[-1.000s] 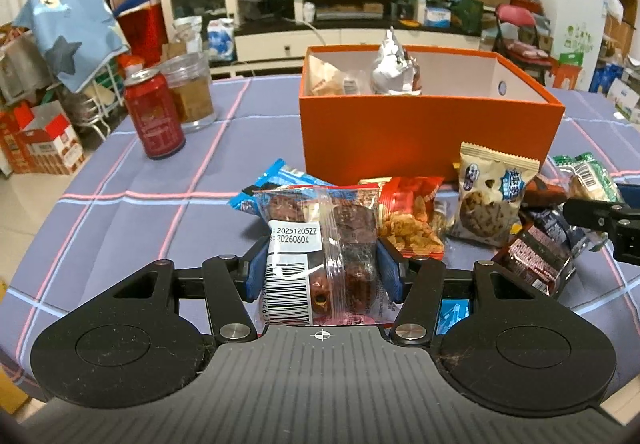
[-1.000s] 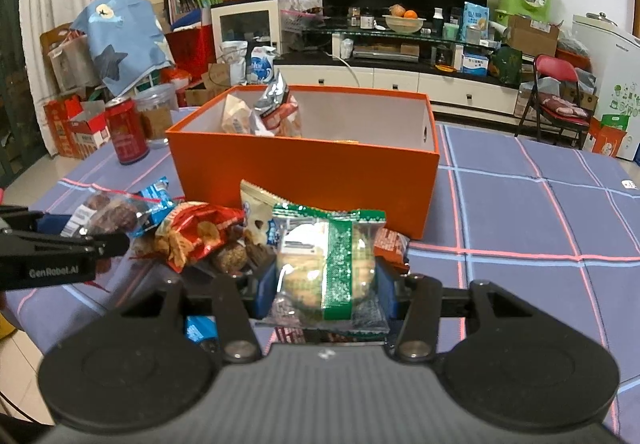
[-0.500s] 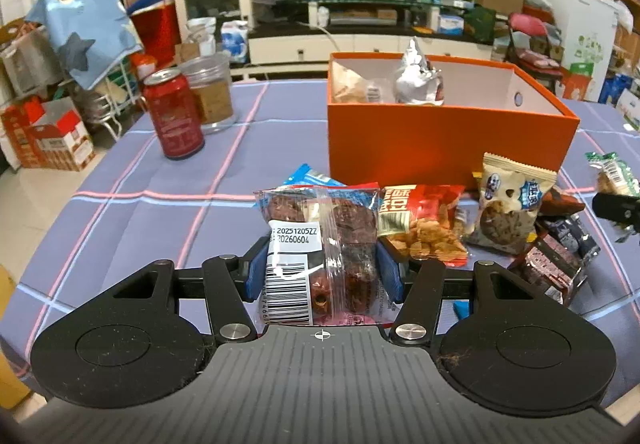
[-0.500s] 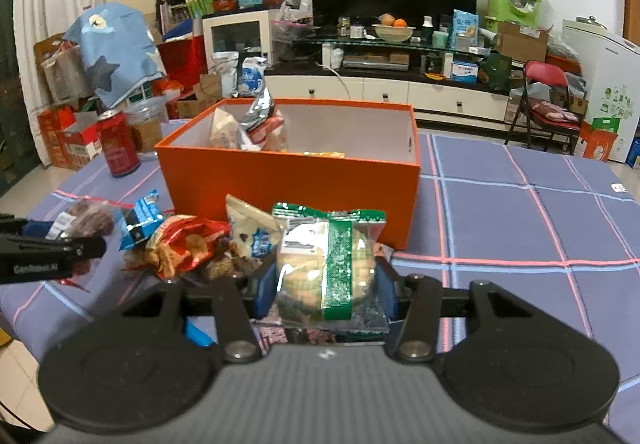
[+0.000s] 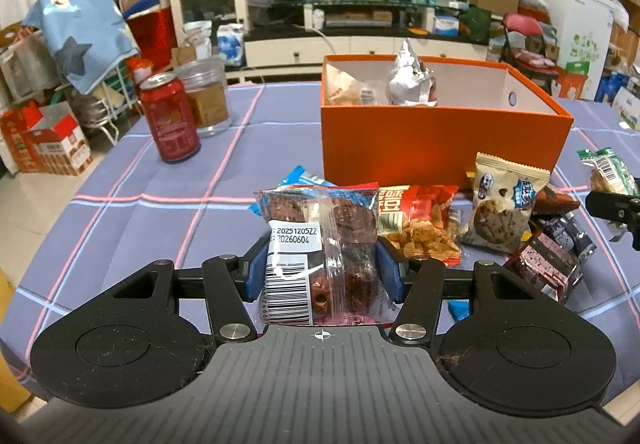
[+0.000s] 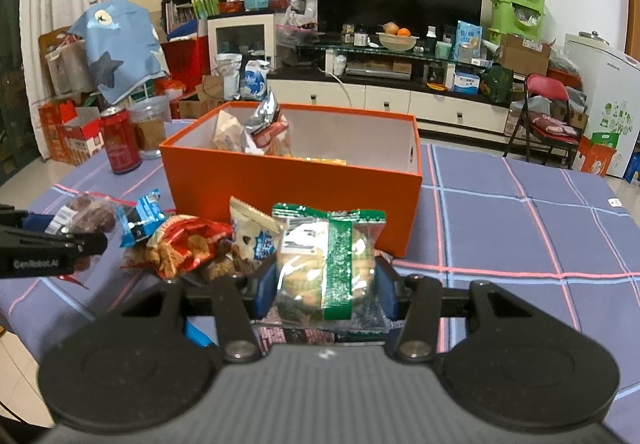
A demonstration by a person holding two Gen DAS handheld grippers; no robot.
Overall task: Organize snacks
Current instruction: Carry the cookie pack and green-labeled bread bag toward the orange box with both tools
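Grippers (image 5: 320, 276) (image 6: 326, 290) tilted down w/ packets

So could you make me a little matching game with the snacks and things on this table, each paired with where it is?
Things:
1. green-striped snack packet
2. clear packet of dark red fruit
3. silver foil packet
4. red drink can

Places:
A. inside the orange box
B. gripped in the left claw
C. standing on the tablecloth beside a clear jar
D. gripped in the right claw

Pairs: 1-D, 2-B, 3-A, 4-C
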